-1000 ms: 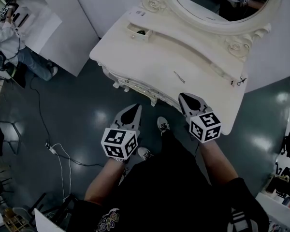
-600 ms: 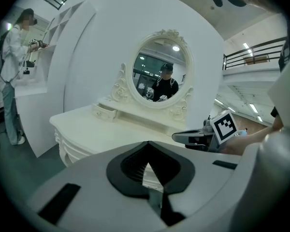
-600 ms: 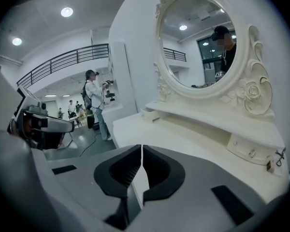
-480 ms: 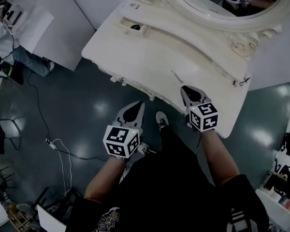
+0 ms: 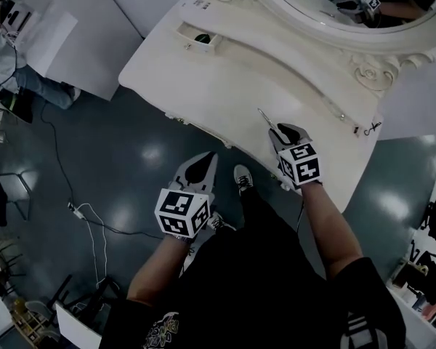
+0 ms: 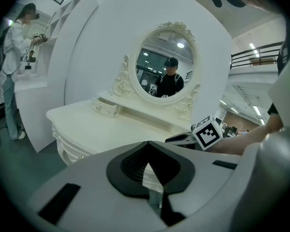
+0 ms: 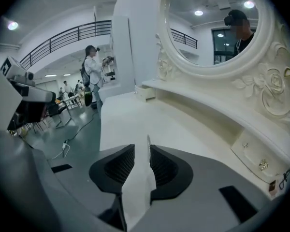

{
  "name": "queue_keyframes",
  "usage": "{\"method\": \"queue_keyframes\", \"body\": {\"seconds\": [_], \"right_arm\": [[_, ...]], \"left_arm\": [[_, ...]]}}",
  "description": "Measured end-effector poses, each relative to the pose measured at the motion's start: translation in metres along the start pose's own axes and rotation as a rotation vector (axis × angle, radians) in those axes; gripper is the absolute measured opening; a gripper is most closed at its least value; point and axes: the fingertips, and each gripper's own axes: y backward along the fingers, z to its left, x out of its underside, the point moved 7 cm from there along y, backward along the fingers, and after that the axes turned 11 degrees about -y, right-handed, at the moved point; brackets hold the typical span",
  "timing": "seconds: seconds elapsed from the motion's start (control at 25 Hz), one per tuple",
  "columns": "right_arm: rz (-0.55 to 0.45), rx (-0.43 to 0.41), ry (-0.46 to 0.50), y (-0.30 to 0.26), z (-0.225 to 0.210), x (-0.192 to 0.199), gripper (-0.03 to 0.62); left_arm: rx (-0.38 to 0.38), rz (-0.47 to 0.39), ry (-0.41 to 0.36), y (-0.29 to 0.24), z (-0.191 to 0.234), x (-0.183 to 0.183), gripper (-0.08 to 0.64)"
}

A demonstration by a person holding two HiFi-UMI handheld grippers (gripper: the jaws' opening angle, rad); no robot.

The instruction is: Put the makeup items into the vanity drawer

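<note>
The left claw (image 5: 203, 160) hangs over the floor (image 5: 131, 158), just near of the table's (image 5: 203, 86) near edge. In its own view the left claw (image 6: 148, 146) is clenched at the tips, with nothing between the pads.

The right claw (image 5: 282, 129) is over the right part of the table, pointing far and a little left. In its own view the right claw (image 7: 147, 141) is released only slightly, with a narrow gap running down between the pads. A thin stick (image 5: 266, 116) lies flat on the table just beyond the tips, its near end at that gap. I cannot tell whether the pads touch it.

The drawer (image 5: 214, 43) sits at the far left of the table, pulled open, well apart from both claws. A small dark item (image 5: 201, 38) lies inside it. The oval mirror (image 5: 334, 6) stands along the far side. A small black thing (image 5: 368, 128), too small to make out, rests at the table's right end. A cable (image 5: 80, 224) trails across the floor on the left.
</note>
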Motion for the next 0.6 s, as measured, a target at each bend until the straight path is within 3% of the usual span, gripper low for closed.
{"method": "queue_keyframes", "body": {"seconds": [0.6], "right_arm": [[0.149, 0.004, 0.091, -0.051, -0.018, -0.002, 0.112]], "left_arm": [[-0.044, 0.024, 0.057, -0.01, 0.016, 0.01, 0.005]]}}
